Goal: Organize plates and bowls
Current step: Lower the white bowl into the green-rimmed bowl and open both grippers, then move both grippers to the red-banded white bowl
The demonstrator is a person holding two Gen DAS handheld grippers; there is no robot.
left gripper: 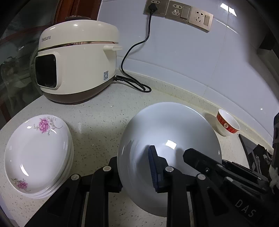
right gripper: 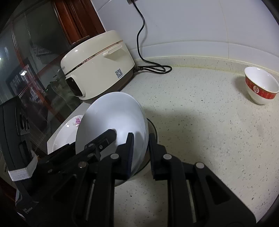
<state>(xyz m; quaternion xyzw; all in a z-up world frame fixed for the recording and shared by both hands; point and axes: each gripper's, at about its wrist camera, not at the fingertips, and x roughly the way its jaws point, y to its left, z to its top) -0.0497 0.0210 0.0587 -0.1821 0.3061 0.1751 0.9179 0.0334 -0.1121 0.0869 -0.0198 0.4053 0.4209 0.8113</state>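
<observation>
A plain white plate (left gripper: 167,129) is held tilted above the speckled counter by both grippers. My left gripper (left gripper: 135,167) is shut on its near rim, one finger on each face. My right gripper (right gripper: 141,153) is shut on the plate's (right gripper: 111,118) other rim, and it shows in the left wrist view (left gripper: 197,157) at the plate's right. A stack of white plates with pink flowers (left gripper: 36,153) lies on the counter to the left; it also shows behind the held plate in the right wrist view (right gripper: 69,129). A small white bowl with a red band (left gripper: 226,124) (right gripper: 261,85) stands near the wall.
A cream rice cooker (left gripper: 76,64) (right gripper: 97,68) stands at the back left, its black cord (left gripper: 136,50) running to wall sockets (left gripper: 177,12). The counter (right gripper: 200,131) ends at a glass cabinet door (right gripper: 26,69) on the left.
</observation>
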